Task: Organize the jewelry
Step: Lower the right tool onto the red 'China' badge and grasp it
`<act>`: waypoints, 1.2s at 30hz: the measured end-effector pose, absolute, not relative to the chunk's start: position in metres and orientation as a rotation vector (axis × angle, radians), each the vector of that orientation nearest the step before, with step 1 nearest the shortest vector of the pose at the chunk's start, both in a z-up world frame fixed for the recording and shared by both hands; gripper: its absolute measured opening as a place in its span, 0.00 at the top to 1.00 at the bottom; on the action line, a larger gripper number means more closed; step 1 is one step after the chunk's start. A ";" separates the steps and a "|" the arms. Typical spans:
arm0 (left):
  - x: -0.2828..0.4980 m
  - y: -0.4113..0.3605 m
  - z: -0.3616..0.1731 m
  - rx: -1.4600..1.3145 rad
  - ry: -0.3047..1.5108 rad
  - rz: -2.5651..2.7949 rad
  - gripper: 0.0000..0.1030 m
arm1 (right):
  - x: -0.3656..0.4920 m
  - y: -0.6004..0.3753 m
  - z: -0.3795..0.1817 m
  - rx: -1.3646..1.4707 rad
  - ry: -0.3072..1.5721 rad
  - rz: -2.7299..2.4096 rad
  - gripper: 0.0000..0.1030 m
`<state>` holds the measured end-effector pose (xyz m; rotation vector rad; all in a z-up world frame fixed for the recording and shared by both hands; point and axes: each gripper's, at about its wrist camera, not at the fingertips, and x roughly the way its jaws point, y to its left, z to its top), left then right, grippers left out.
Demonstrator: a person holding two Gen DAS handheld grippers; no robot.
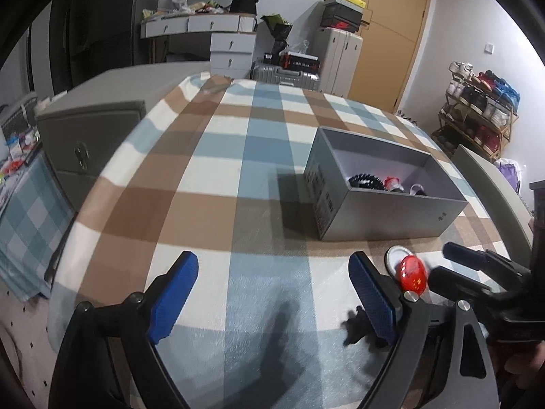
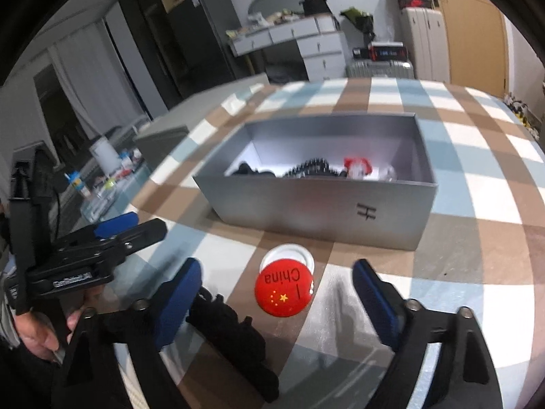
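A grey open box (image 1: 385, 216) (image 2: 316, 211) stands on the checked cloth and holds a black bead bracelet (image 2: 311, 167) (image 1: 364, 181), a red-and-white piece (image 2: 357, 167) and other dark pieces. A red round badge (image 2: 284, 289) (image 1: 413, 274) marked "China" lies on the cloth in front of the box, partly over a white disc (image 2: 289, 254). My right gripper (image 2: 276, 293) is open, its blue pads on either side of the badge. A black fabric item (image 2: 238, 337) (image 1: 357, 327) lies by its left finger. My left gripper (image 1: 272, 293) is open and empty over bare cloth, left of the badge.
The checked cloth (image 1: 211, 170) covers the table. A grey cabinet (image 1: 88, 139) stands off its left edge with small bottles (image 2: 102, 170) beyond. A shoe rack (image 1: 477, 112), suitcases (image 1: 286, 75) and a white desk (image 1: 204, 30) stand further back.
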<state>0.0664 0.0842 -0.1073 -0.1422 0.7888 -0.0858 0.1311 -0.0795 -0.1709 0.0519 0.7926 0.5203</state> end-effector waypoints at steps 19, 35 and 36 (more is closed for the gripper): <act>0.057 0.083 -0.107 -0.125 0.794 -0.115 0.15 | 0.126 -0.047 -0.184 -0.174 0.836 0.378 0.59; 0.064 0.056 -0.099 -0.107 0.855 -0.193 0.15 | 0.115 -0.100 -0.161 0.049 0.729 0.424 0.59; 0.066 0.052 -0.099 -0.104 0.863 -0.208 0.15 | 0.115 -0.106 -0.161 0.064 0.728 0.418 0.59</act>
